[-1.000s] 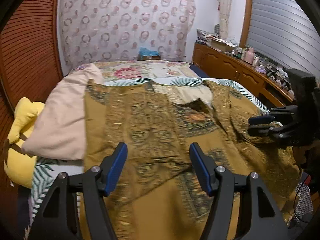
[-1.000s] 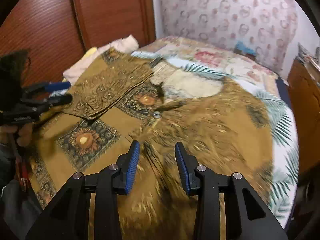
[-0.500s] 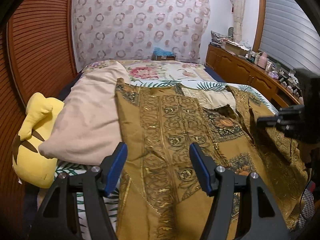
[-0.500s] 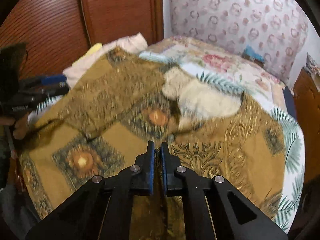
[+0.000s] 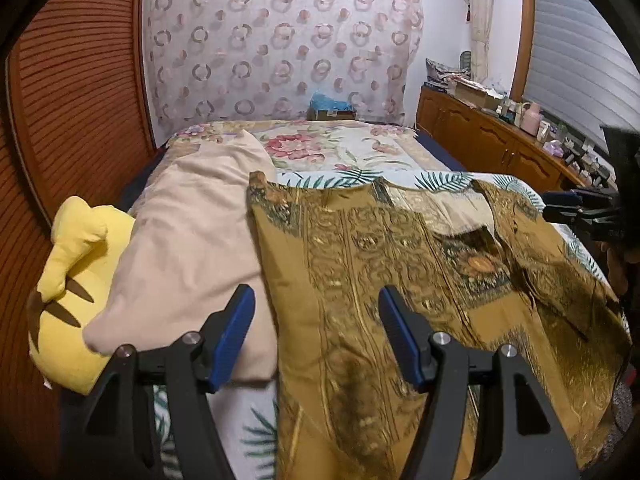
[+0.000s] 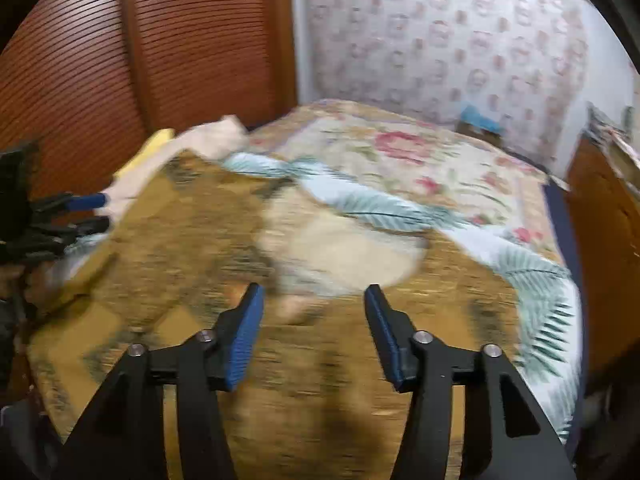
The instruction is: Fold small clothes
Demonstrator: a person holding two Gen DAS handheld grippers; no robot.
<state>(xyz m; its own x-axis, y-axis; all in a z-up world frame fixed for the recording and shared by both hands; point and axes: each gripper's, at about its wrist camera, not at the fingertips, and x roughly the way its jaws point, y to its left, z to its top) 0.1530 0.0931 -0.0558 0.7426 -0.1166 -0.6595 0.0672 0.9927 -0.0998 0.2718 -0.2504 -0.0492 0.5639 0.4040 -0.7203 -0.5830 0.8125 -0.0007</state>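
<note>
A golden-brown patterned garment (image 5: pixel 400 264) lies spread on the bed, with its cream lining showing near the collar (image 5: pixel 460 204). It also fills the right wrist view (image 6: pixel 192 248), blurred. My left gripper (image 5: pixel 316 312) is open and empty, low over the garment's left edge. My right gripper (image 6: pixel 312 308) is open and empty above the garment's middle. The right gripper also shows at the right edge of the left wrist view (image 5: pixel 576 208). The left gripper shows at the left edge of the right wrist view (image 6: pixel 76 212).
A beige pillow (image 5: pixel 188 240) and a yellow plush toy (image 5: pixel 76 280) lie left of the garment. The floral and leaf-print bedspread (image 5: pixel 340 152) extends behind. A wooden wall (image 5: pixel 72 100) stands left, a cluttered wooden cabinet (image 5: pixel 500 136) right.
My right gripper was shut on the garment half a second ago and has opened, letting it go. My left gripper has stayed open and shifted left toward the garment's edge.
</note>
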